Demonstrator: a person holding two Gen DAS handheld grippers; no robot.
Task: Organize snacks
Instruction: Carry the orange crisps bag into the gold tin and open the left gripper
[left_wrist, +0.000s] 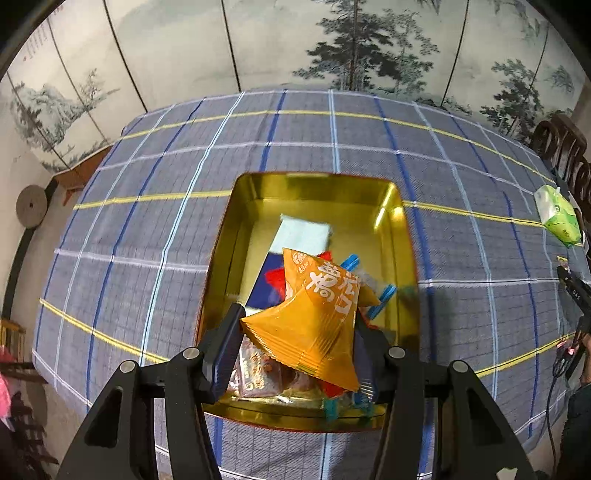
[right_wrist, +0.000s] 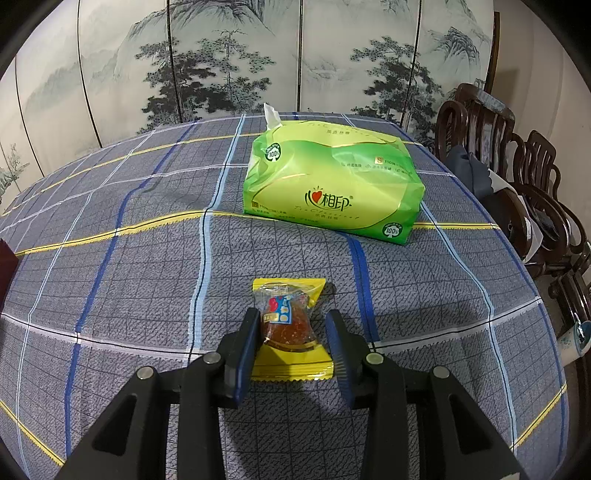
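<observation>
My left gripper (left_wrist: 295, 314) is shut on an orange snack packet (left_wrist: 314, 317) and holds it tilted above the near half of a gold tin (left_wrist: 221, 266). Several wrapped snacks (left_wrist: 258, 373) lie in the tin, with a pale blue packet (left_wrist: 303, 232) further back. In the right wrist view, a yellow-edged clear packet with a brown snack (right_wrist: 288, 291) lies flat on the checked tablecloth (right_wrist: 147, 277). My right gripper (right_wrist: 292, 315) is low over it, with its blue pads against the wrapper's two sides.
A green tissue pack (right_wrist: 332, 184) lies beyond the yellow packet and shows at the table's right edge (left_wrist: 557, 214) in the left wrist view. Dark wooden chairs (right_wrist: 517, 184) stand to the right of the table. A painted folding screen (right_wrist: 221, 74) stands behind it.
</observation>
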